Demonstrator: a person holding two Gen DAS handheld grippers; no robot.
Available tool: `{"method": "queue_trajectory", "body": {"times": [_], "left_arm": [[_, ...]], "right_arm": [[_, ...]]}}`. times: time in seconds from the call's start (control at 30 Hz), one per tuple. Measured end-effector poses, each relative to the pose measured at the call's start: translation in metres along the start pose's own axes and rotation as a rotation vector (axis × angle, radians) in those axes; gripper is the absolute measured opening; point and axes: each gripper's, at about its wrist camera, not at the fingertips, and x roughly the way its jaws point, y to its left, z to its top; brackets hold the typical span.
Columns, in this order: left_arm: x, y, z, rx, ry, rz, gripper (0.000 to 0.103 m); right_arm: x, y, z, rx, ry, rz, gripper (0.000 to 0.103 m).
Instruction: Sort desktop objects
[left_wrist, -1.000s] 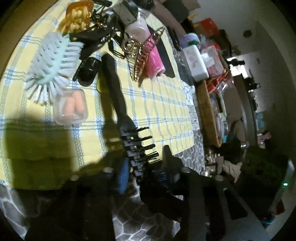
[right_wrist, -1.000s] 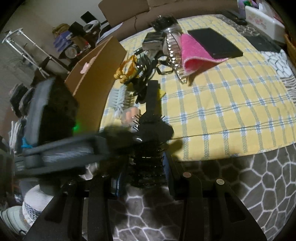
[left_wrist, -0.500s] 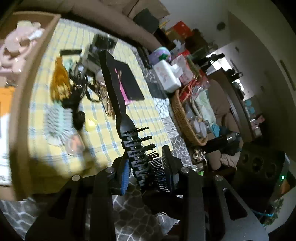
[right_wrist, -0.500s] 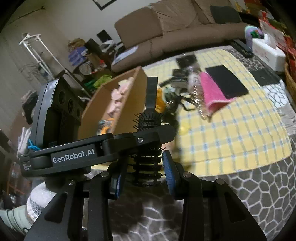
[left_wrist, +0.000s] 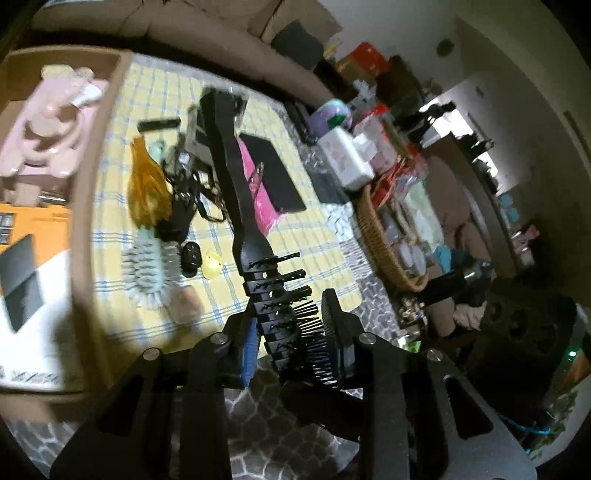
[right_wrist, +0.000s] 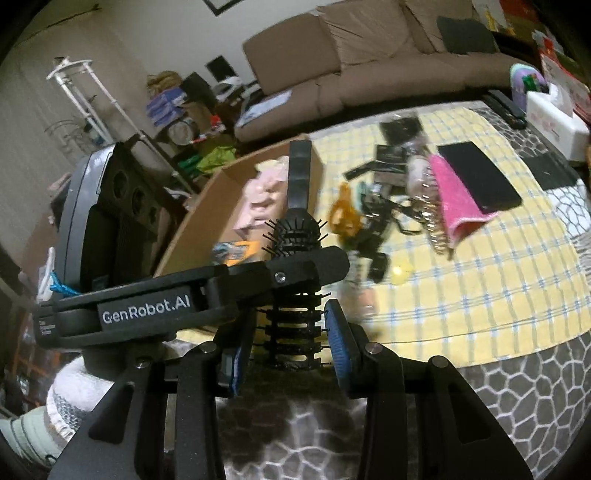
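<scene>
You can read "GenRobot.AI", white lettering on black body of left gripper (right_wrist: 291, 275), lower left of right wrist view. Small white print beside it, left end of same body: too tiny for you to read. Print on box bottom, lower left of left wrist view: blurred, unreadable.

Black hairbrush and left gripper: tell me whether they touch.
Touching. In the left wrist view the left gripper has the black hairbrush head clamped between its fingers, the blue pad against its back and the bristles pressed into the other finger.
</scene>
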Motion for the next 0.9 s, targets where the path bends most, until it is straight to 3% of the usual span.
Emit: {"method": "queue_trajectory", "body": {"times": [0.23, 0.3, 0.37, 0.47, 0.6, 0.67, 0.7, 0.73, 0.9], "left_arm": [[0.080, 0.005, 0.001, -0.018, 0.087, 0.096, 0.032], [0.089, 0.009, 0.002, -0.015, 0.086, 0.130, 0.044], [0.090, 0.017, 0.002, -0.025, 0.066, 0.159, 0.069], [0.085, 0.022, 0.000, -0.027, 0.045, 0.186, 0.071], [0.071, 0.022, 0.006, -0.043, 0.005, 0.149, 0.071], [0.064, 0.019, 0.015, -0.044, -0.012, 0.122, 0.071], [0.062, 0.015, 0.020, -0.035, -0.018, 0.107, 0.071], [0.062, 0.012, 0.026, -0.030, -0.021, 0.099, 0.071], [0.070, 0.000, 0.054, -0.002, -0.018, 0.071, 0.074]], "right_arm": [[0.027, -0.066, 0.001, 0.077, 0.073, -0.062, 0.038], [0.036, -0.080, 0.000, 0.085, 0.095, -0.077, 0.038], [0.044, -0.092, 0.000, 0.080, 0.116, -0.098, 0.038], [0.055, -0.107, -0.001, 0.068, 0.148, -0.123, 0.038], [0.059, -0.119, -0.001, 0.066, 0.189, -0.099, 0.042], [0.042, -0.123, 0.004, 0.076, 0.142, -0.063, 0.058], [0.033, -0.124, 0.008, 0.077, 0.121, -0.067, 0.075], [0.022, -0.127, 0.014, 0.065, 0.087, -0.085, 0.081], [0.008, -0.161, 0.066, 0.022, 0.038, -0.261, 0.087]]}}
